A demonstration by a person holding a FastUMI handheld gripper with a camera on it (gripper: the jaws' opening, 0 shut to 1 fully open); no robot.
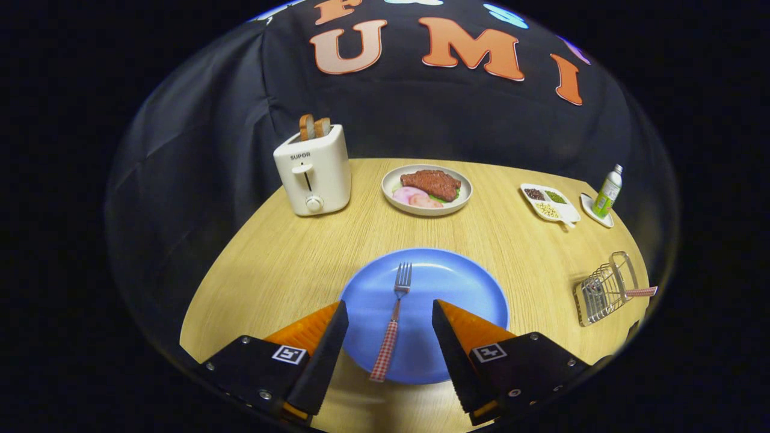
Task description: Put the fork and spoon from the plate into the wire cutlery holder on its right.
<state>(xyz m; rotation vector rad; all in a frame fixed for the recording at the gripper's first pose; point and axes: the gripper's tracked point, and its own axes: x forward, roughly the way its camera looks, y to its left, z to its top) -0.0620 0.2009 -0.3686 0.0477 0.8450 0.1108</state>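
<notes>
A fork (394, 319) with a red checked handle lies on the blue plate (463, 288), tines pointing away. My gripper (390, 310) hovers over the plate's near side, open, with the fork's handle lying between the two fingers and touching neither. Off to the right near the table's edge stands the wire cutlery holder (604, 290). A red checked handle (641, 291) sticks out of its far side; I cannot tell which utensil it belongs to.
A white toaster (313, 170) with bread stands at the back left. Behind the blue plate sits a white plate of steak (427, 189). A divided dish (548, 202) and a green bottle (607, 192) are at the back right.
</notes>
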